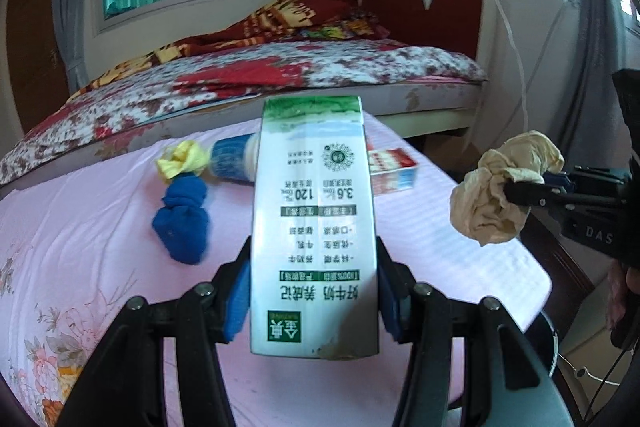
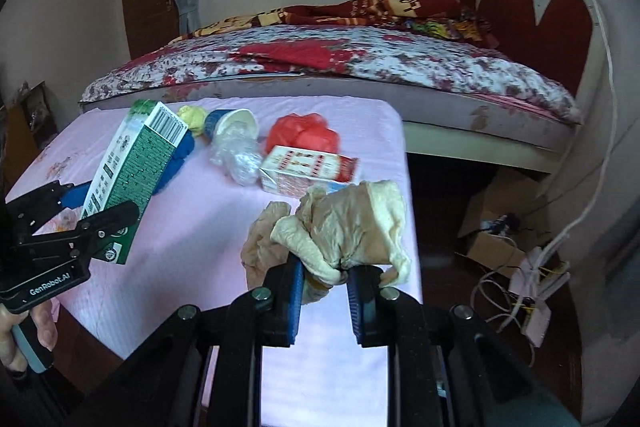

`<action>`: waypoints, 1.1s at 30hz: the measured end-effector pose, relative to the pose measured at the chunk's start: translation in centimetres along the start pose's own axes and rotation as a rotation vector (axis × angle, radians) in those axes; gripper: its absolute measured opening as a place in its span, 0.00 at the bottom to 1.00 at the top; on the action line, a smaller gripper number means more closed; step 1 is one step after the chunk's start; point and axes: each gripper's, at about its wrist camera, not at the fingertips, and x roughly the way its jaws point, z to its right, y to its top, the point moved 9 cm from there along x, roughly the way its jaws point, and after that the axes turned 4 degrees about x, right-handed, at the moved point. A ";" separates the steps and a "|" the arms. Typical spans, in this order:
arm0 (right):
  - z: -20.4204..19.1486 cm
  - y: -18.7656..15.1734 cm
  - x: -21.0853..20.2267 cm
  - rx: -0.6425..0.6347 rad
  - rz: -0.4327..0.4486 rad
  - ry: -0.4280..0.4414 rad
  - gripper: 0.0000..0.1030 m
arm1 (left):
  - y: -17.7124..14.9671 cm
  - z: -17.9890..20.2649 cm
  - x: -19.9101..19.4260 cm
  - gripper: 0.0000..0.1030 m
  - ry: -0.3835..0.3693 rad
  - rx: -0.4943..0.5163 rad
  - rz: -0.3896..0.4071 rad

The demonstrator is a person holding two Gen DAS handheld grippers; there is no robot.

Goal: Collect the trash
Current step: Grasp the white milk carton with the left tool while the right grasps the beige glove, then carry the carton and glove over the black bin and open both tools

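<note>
Fingers of the left gripper (image 1: 314,291) press on both sides of a tall milk carton (image 1: 314,227), with the blue pads (image 1: 236,303) flat against its white sides. Its green end points away from the fingers and its print reads upside down from the wrist. Both are up off the pink table (image 1: 100,227). Fingers of the right gripper (image 2: 323,301) are squeezed tight on a crumpled beige glove (image 2: 344,227), which puffs out ahead of the fingertips and hangs a little over each side. From the left wrist, that glove (image 1: 492,195) shows off to the right of the carton, pinched at the end of the black fingers. More trash lies on the table past the fingers. Left of the carton sits a blue wad (image 1: 182,223), and just beyond it a yellow wad (image 1: 182,159) touches a blue cup (image 1: 236,163) lying on its side. Seen from the right wrist, clear plastic (image 2: 236,155) spills out of the cup's open mouth. Right behind the glove there is a small red and white box (image 2: 308,169), and a red wad (image 2: 302,133) sits just behind the box. A hand (image 2: 24,335) grips the handle under the left gripper. A bed (image 2: 340,63) with a flowery cover stands far beyond the table. On the floor to the right of the right fingers lie a cardboard box (image 2: 492,223) and white cords (image 2: 516,291).
</note>
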 end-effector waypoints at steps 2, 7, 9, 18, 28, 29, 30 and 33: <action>0.9 -0.5 -1.0 0.001 0.002 -0.015 0.21 | -0.4 1.2 -0.3 0.52 -0.017 0.007 0.000; 2.8 -2.0 -3.6 -0.010 0.006 -0.057 0.21 | -0.9 4.2 -0.4 0.52 -0.072 0.034 -0.008; 3.7 -2.7 -4.5 -0.010 0.008 -0.076 0.21 | -0.7 5.8 -0.8 0.52 -0.090 0.063 0.001; 8.2 -6.7 -8.3 0.030 -0.005 -0.151 0.21 | -0.9 13.9 -1.8 0.52 -0.208 0.164 0.010; 15.4 -12.8 -11.0 0.133 -0.042 -0.217 0.21 | -2.9 22.5 -1.7 0.52 -0.314 0.266 -0.036; 16.0 -13.5 -11.1 0.142 -0.049 -0.221 0.21 | -3.2 23.4 -1.7 0.52 -0.325 0.280 -0.042; 16.7 -14.1 -11.2 0.152 -0.056 -0.224 0.21 | -3.5 24.2 -1.6 0.52 -0.331 0.294 -0.047; 18.1 -15.6 -11.3 0.180 -0.074 -0.226 0.21 | -4.4 26.3 -1.3 0.52 -0.354 0.323 -0.074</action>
